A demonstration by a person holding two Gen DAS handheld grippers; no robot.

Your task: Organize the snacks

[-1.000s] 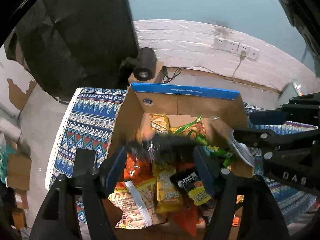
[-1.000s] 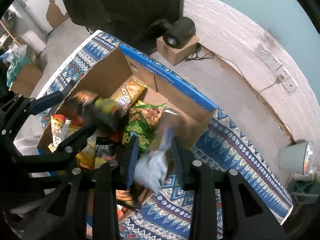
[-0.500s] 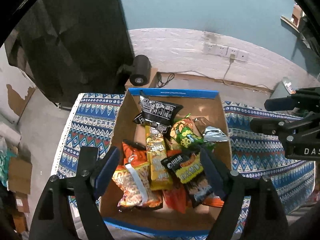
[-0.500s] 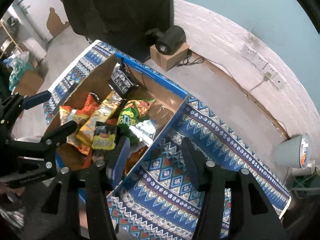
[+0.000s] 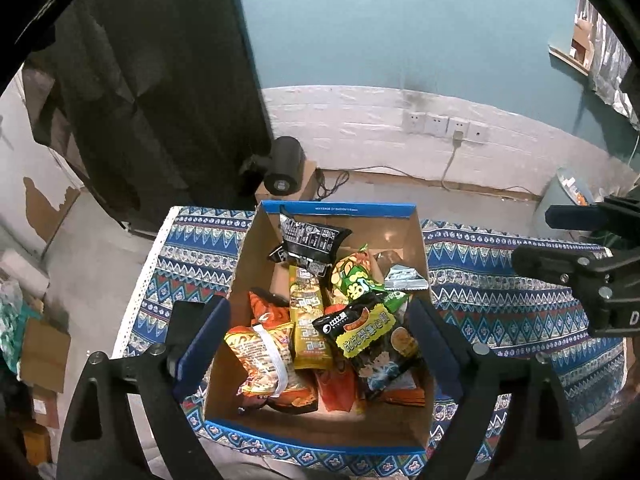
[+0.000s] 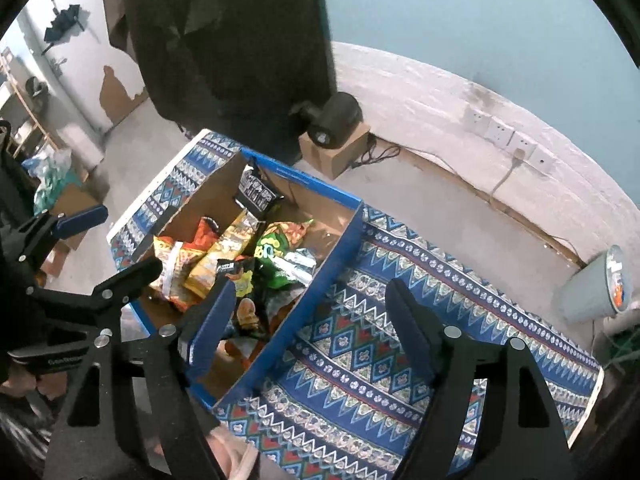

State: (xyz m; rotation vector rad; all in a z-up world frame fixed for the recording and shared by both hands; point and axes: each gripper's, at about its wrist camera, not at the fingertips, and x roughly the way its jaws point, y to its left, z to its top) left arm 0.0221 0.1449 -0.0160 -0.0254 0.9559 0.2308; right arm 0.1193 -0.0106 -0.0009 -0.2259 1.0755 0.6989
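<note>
Looking through the left wrist: left gripper (image 5: 320, 336), jaws opening and empty, above cardboard box (image 5: 248, 276) of snack packets (image 5: 308, 320) on patterned cloth surface (image 5: 500, 280). Right wrist: right gripper (image 6: 308, 320), jaws opening, nothing between them, over the box's right wall (image 6: 320, 280); silver packet (image 6: 298, 262) inside the box.

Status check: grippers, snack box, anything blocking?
Left gripper and right gripper opening, nothing between jaws. Snack packets piled in the cardboard box on the patterned cloth. Nothing blocking.
</note>
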